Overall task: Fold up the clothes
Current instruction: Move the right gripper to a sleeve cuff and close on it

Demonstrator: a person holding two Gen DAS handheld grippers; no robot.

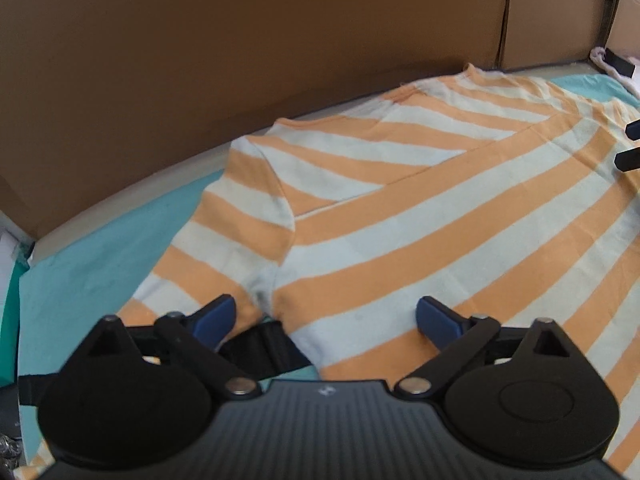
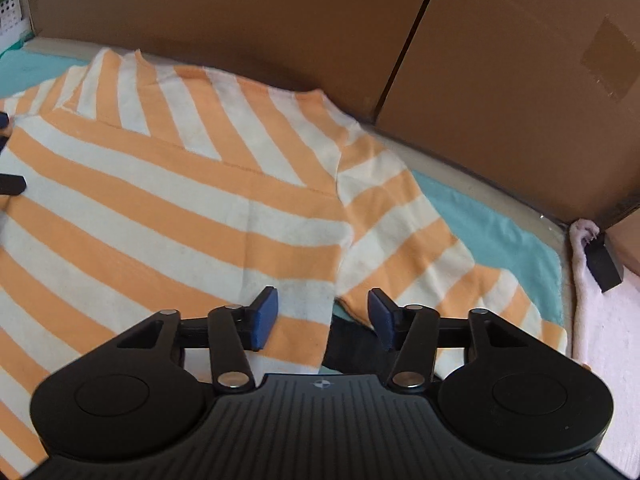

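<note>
An orange-and-white striped shirt point(image 1: 400, 208) was spread flat on a teal cloth point(image 1: 92, 264), with cardboard panels point(image 1: 240, 40) behind it. The left gripper point(image 1: 324, 316) was held spread wide over the shirt's armpit, nothing pinched. The right gripper point(image 2: 322, 314) was held part-open above the other armpit, gripping nothing.

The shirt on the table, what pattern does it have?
Orange and white stripes on the shirt, clearest in the right wrist view.
</note>
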